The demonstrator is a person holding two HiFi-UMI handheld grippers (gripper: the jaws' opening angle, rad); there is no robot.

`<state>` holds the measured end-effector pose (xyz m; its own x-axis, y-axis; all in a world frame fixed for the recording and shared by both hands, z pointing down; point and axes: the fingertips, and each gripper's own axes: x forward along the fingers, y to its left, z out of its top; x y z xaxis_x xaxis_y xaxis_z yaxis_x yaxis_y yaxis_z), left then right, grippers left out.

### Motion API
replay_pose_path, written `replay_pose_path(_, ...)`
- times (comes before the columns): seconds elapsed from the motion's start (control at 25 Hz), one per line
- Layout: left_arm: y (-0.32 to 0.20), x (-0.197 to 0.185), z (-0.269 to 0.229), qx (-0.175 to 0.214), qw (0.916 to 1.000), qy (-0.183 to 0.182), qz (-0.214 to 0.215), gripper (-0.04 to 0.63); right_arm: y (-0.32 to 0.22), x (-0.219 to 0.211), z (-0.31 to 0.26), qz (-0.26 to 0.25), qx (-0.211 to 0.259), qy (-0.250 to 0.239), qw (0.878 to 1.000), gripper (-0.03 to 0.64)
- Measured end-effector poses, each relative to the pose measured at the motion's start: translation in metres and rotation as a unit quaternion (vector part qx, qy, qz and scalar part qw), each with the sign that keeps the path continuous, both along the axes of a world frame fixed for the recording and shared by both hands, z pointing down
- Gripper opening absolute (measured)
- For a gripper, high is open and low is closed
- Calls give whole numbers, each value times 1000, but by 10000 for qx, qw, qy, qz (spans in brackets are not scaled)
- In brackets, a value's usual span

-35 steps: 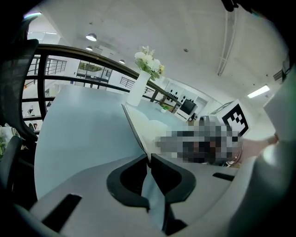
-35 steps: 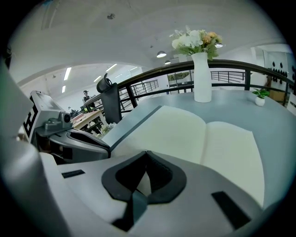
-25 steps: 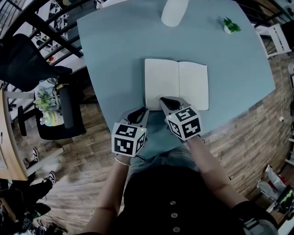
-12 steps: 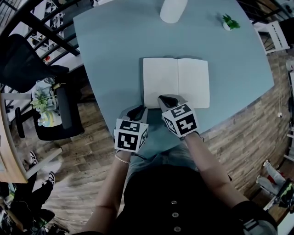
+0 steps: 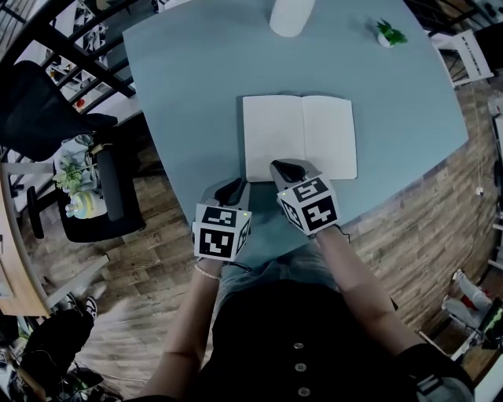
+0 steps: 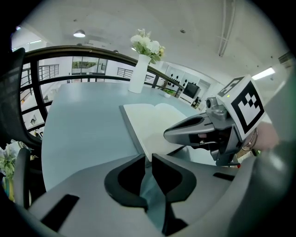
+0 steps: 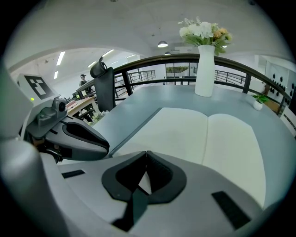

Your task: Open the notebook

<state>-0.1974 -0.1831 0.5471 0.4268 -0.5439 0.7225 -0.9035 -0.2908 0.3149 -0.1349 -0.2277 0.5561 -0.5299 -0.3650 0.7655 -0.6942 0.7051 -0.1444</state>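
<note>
Open notebook (image 5: pixel 299 137) lies near table's (image 5: pixel 196 78) front edge.

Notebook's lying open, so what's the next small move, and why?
Probably draw the right hand-held gripper back from the near edge of the notebook: both pages lie flat, its jaws are shut on nothing, and the left hand-held gripper is empty too.

The worktop (image 5: pixel 196 71) is viewed steeply from above in the head view. The left gripper view and right gripper view are taken low and close at its near edge, facing across it. The notebook (image 5: pixel 299 137) and vase (image 5: pixel 291 14) are shared by all three.
</note>
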Motion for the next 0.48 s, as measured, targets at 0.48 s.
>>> replay_pose_path(0.48,0,18,-26,445,9982,260,307,31,3,22,-31,391,354,-507,9973,6)
